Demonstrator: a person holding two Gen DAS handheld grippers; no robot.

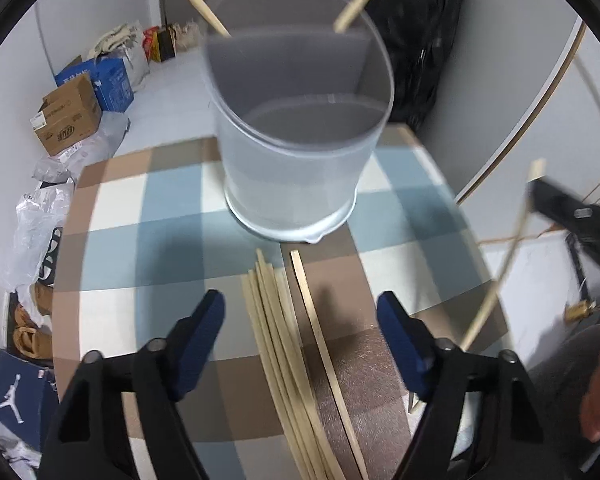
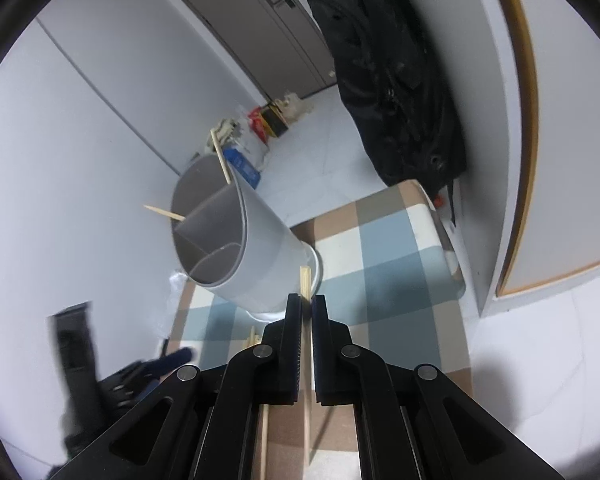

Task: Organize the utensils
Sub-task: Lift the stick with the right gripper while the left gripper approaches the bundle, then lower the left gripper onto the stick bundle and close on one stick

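Observation:
A grey divided utensil holder [image 1: 296,128] stands on the checked tablecloth [image 1: 148,216], with two wooden chopsticks [image 1: 358,0] leaning in it. Several loose chopsticks [image 1: 284,344] lie on the cloth in front of the holder. My left gripper [image 1: 302,308] is open, its blue-padded fingers [image 1: 204,328] on either side of this pile, just above it. My right gripper [image 2: 307,312] is shut on a single chopstick [image 2: 305,278], held to the right of the holder [image 2: 236,240]; it also shows at the right edge of the left wrist view [image 1: 496,280].
Cardboard boxes [image 1: 68,114], plastic bags and a shoe box [image 1: 16,392] lie on the floor left of the table. A black bag [image 2: 392,92] hangs behind the table's far edge. A white door with a wooden frame [image 2: 528,120] stands at right.

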